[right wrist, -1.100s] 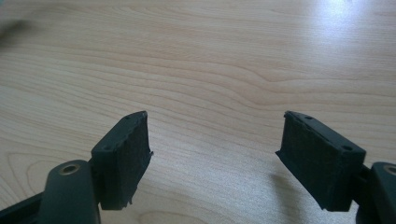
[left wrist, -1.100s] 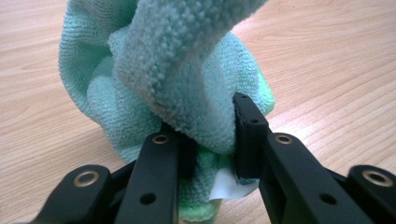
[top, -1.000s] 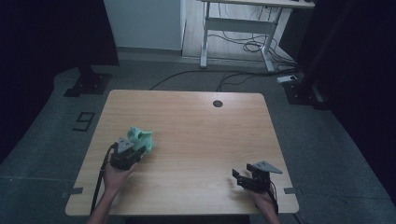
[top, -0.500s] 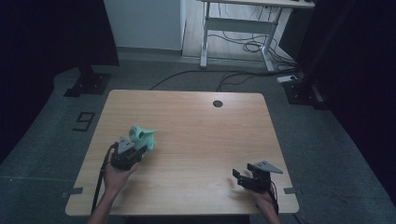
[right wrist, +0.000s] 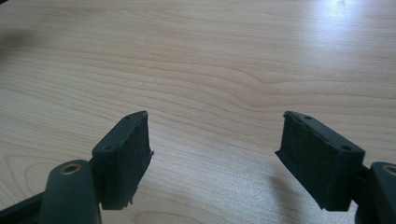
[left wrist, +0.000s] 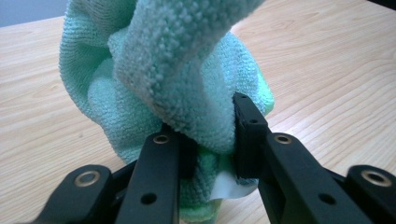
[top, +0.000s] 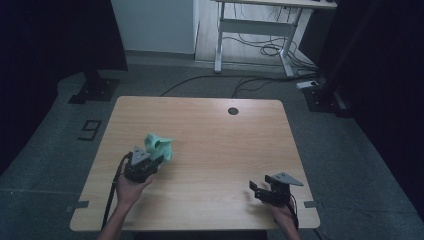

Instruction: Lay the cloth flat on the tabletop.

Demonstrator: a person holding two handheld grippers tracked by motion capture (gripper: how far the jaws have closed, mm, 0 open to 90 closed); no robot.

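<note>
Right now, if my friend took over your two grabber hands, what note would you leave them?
Left gripper: shut on the bunched green cloth, at the left of the table.
Right gripper: open, nothing between its jaws, low over bare wood near the table's front right corner.
Done: the cloth is gripped and gathered into a heap; a white tag pokes out underneath.
Left: probably spreading or folding it, so bring the right gripper over to take a free edge.

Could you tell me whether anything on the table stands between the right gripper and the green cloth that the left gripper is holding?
Nothing visible does. The right gripper rests with its jaws open near the table's front right, and bare wood lies between it and the green cloth, which the left gripper clamps.
</note>
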